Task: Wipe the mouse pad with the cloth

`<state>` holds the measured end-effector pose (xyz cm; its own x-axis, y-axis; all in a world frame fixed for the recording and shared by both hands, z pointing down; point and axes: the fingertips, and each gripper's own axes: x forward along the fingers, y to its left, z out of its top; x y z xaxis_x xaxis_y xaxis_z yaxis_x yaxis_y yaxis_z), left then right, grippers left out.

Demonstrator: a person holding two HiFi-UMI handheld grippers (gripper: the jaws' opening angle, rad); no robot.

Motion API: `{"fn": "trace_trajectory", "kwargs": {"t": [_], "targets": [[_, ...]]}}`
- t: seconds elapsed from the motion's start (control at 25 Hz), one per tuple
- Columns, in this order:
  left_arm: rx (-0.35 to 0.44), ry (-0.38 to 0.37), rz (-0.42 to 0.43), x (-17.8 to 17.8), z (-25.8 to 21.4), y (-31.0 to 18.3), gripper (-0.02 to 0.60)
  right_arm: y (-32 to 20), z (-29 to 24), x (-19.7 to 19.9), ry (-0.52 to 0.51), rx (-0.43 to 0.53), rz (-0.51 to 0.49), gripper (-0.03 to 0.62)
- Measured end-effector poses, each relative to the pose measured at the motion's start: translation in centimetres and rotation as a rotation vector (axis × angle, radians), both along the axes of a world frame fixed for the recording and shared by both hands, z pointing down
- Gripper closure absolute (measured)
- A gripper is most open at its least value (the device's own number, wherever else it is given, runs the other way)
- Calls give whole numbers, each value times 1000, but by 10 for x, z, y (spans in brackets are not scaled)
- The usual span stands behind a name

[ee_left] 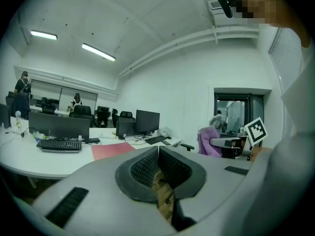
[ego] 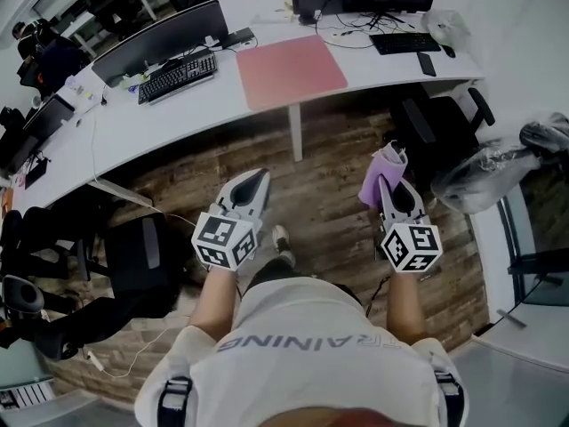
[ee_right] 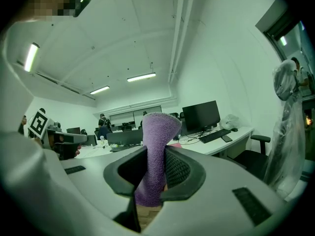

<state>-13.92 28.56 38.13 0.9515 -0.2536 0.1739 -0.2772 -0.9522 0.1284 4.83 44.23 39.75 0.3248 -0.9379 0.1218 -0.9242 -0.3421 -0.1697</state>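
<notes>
A pink mouse pad (ego: 291, 69) lies on the white desk (ego: 178, 105), between the two keyboards; its edge (ee_left: 110, 150) also shows in the left gripper view. My right gripper (ego: 388, 183) is shut on a purple cloth (ego: 382, 174), which sticks up between its jaws (ee_right: 156, 151). The cloth hangs over the wooden floor, well short of the desk. My left gripper (ego: 258, 178) is shut with nothing in it, its jaws touching (ee_left: 158, 154). Both grippers are held side by side in front of the person, pointing toward the desk.
On the desk stand monitors (ego: 160, 38), a black keyboard (ego: 178, 76) to the pad's left and another keyboard (ego: 404, 43) to its right. A desk leg (ego: 296, 132) stands below the pad. Office chairs (ego: 440, 132) sit right and left (ego: 133, 256). A plastic-wrapped item (ego: 489, 172) is at right.
</notes>
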Motion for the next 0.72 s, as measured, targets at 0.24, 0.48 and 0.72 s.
{"fn": "trace_trajectory", "kwargs": {"t": [0.24, 0.48, 0.72], "targets": [[-18, 19, 0, 29, 2, -45, 549, -45, -2, 25, 16, -19, -8, 494], [-34, 17, -4, 56, 2, -104, 549, -107, -6, 55, 19, -35, -12, 494], [-36, 9, -18, 70, 0, -167, 549, -173, -2, 70, 7, -54, -30, 494]]}}
